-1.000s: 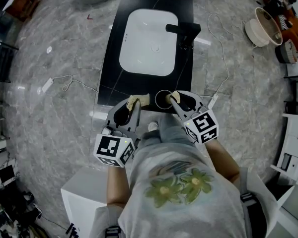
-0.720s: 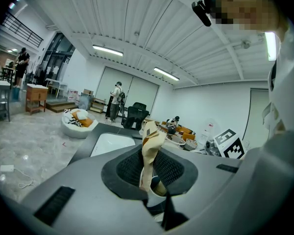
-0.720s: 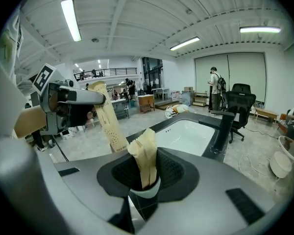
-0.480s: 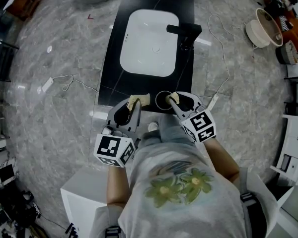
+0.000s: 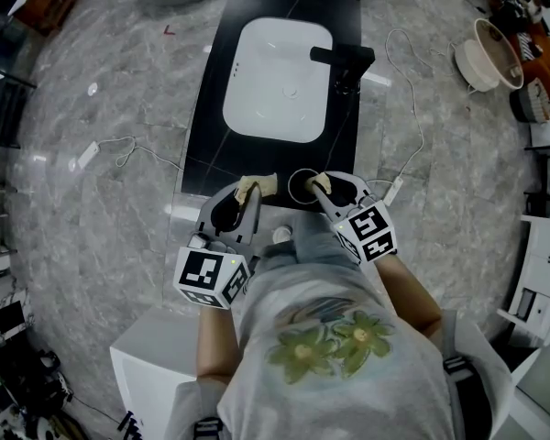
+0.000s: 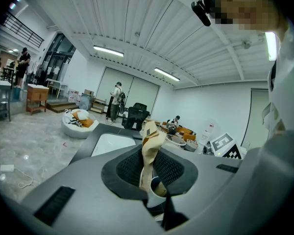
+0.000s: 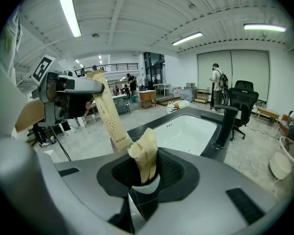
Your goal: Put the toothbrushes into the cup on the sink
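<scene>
Both forearms reach forward, grippers side by side at the table's (image 5: pixel 200 149) near edge, tilted slightly down.

The left gripper (image 5: pixel 247 192) has its fingers clamped on a paper-wrapped toothbrush (image 6: pixel 149 153), which stands upright between them. Its wrapper carries dotted print and a line of lettering, too small to read.

The right gripper (image 5: pixel 322 184) has its fingers closed on a second wrapped toothbrush (image 7: pixel 144 154).

The cup (image 5: pixel 301 188) stands at the basin's (image 5: pixel 277 81) 6 o'clock, just at 9 o'clock of the right fingertips. Whether that brush's lower end is inside the cup cannot be told.
</scene>
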